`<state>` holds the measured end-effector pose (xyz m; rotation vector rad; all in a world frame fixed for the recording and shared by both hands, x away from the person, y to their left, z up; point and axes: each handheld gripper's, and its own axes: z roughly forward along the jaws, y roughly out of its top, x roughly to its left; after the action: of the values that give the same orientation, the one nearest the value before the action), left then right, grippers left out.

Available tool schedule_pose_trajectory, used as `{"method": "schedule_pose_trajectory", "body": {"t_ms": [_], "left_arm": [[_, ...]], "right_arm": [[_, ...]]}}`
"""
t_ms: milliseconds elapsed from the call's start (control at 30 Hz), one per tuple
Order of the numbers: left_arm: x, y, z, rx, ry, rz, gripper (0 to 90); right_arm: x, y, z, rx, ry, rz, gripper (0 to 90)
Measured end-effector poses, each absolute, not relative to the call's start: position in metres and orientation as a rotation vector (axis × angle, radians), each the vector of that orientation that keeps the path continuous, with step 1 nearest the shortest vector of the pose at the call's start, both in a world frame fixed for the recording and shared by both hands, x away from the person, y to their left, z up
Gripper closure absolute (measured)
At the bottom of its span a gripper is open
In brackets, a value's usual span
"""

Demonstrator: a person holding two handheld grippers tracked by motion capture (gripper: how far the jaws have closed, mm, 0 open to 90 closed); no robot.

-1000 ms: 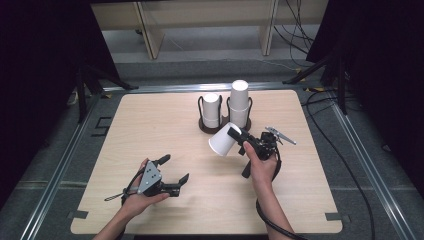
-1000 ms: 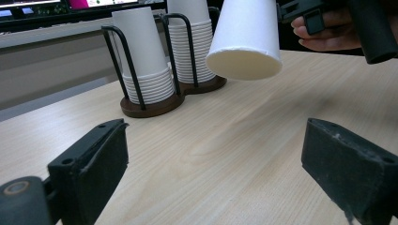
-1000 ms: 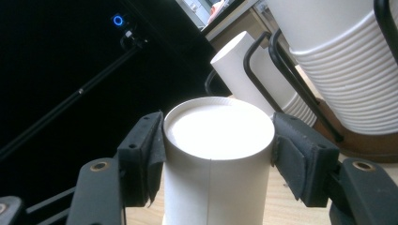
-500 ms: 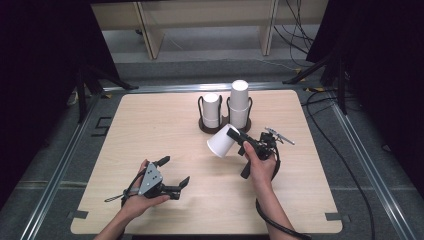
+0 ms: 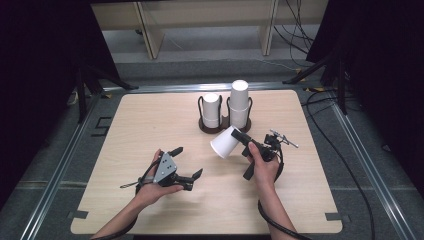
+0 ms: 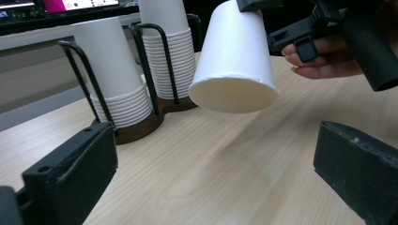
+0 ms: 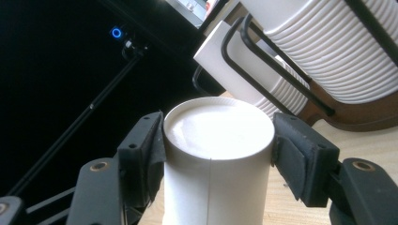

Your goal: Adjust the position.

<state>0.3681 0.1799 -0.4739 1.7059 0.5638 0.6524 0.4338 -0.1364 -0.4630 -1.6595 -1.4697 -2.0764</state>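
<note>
We hold one white paper cup (image 5: pixel 225 142) clamped near its base in our right gripper (image 5: pixel 241 137), tilted mouth-down above the worktop (image 5: pixel 150 115), just in front of the cup holder (image 5: pixel 224 126) with its two stacks. Our left gripper (image 5: pixel 186 162), nearer us and well apart from the holder, has just been opening its jaws; they stand wide with nothing between them.
</note>
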Motion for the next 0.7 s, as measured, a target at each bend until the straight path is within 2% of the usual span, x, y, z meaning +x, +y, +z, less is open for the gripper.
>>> {"method": "schedule_pose_trajectory", "body": {"t_ms": [700], "left_arm": [[0.387,0.152,-0.468,1.698,0.515,0.645,0.0]], "right_arm": [[0.434,-0.138,-0.464,-1.673,-1.367,-2.014,37.2]]}}
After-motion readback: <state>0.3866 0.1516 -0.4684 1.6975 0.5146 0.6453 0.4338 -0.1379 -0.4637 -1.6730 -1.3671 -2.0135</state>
